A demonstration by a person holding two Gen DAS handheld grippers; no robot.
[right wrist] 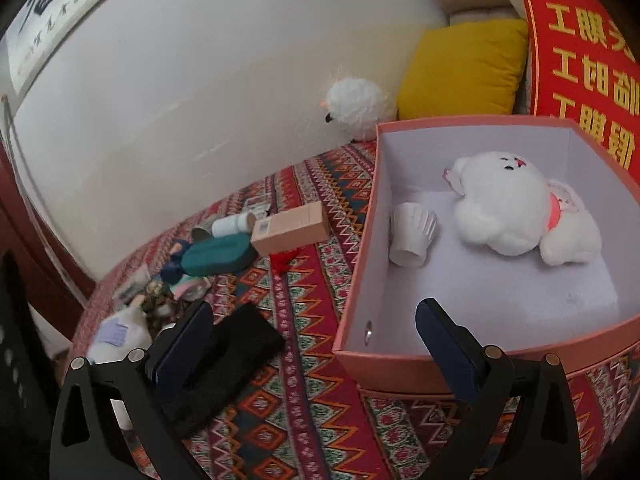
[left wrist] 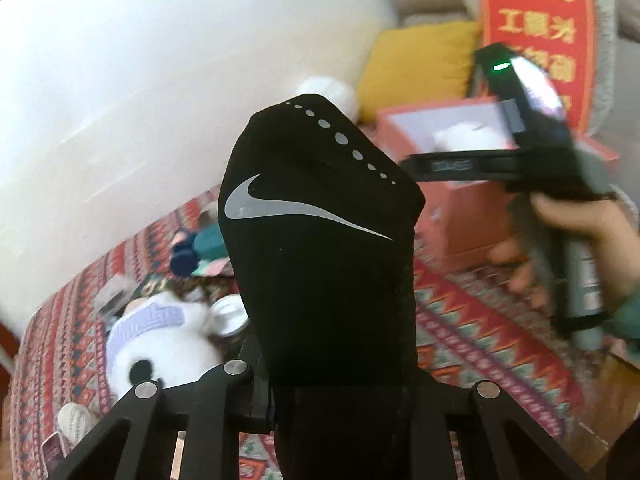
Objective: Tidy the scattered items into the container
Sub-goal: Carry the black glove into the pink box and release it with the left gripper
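**Sock in the air, box waiting**

The left gripper [left wrist: 320,396] is clamped on a black sock [left wrist: 320,240], held aloft above the patterned bedspread [left wrist: 480,320]. Risk: limp fabric could snag the pink box [right wrist: 360,280] rim and drape outside, or slip free mid-swing. The right gripper [right wrist: 316,344] hovers at the box's near edge, fingers [right wrist: 444,344] spread wide, empty. Inside already: a white plush [right wrist: 512,204] and a paper cup [right wrist: 412,236]. More clutter lies near the wall.
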